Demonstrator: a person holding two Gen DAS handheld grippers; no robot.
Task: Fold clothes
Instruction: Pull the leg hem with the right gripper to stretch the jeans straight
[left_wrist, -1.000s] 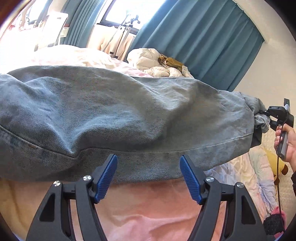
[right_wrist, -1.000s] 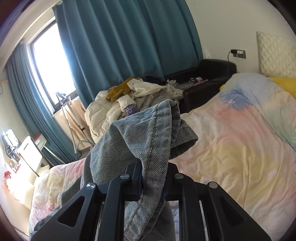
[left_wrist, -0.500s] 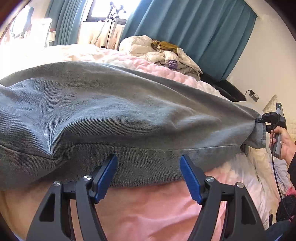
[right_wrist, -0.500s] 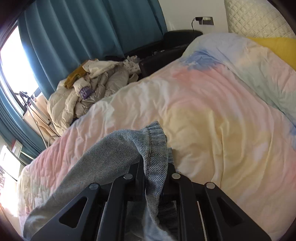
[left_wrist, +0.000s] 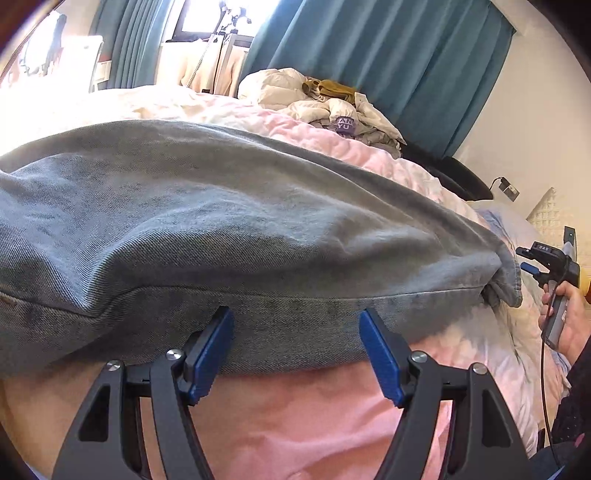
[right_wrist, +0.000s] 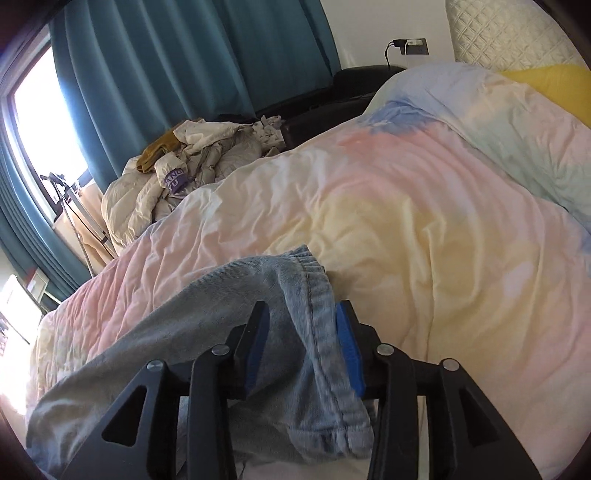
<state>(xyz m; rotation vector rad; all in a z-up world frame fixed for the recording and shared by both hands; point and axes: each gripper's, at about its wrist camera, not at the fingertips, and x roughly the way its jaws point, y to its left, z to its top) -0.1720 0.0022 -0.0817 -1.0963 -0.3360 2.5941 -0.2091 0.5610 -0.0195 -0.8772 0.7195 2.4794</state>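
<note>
Grey-blue denim jeans (left_wrist: 229, 229) lie stretched across the pastel quilt of the bed (left_wrist: 295, 417). My left gripper (left_wrist: 295, 343) is open and empty, its blue pads just in front of the jeans' near folded edge. In the right wrist view the jeans' hem end (right_wrist: 295, 332) lies between the blue pads of my right gripper (right_wrist: 301, 336), which stands open around it, resting low on the quilt (right_wrist: 424, 221). The right gripper also shows in the left wrist view (left_wrist: 535, 258), just past the jeans' right end.
A heap of white and mustard clothes (left_wrist: 325, 103) lies at the bed's far side below teal curtains (left_wrist: 388, 55). A dark sofa (right_wrist: 332, 96) stands beyond. A yellow pillow (right_wrist: 554, 81) lies at the headboard end.
The right gripper lowered the jeans' end onto the quilt and its jaws opened. The jeans now lie flatter. The left gripper stayed open at the near edge.
</note>
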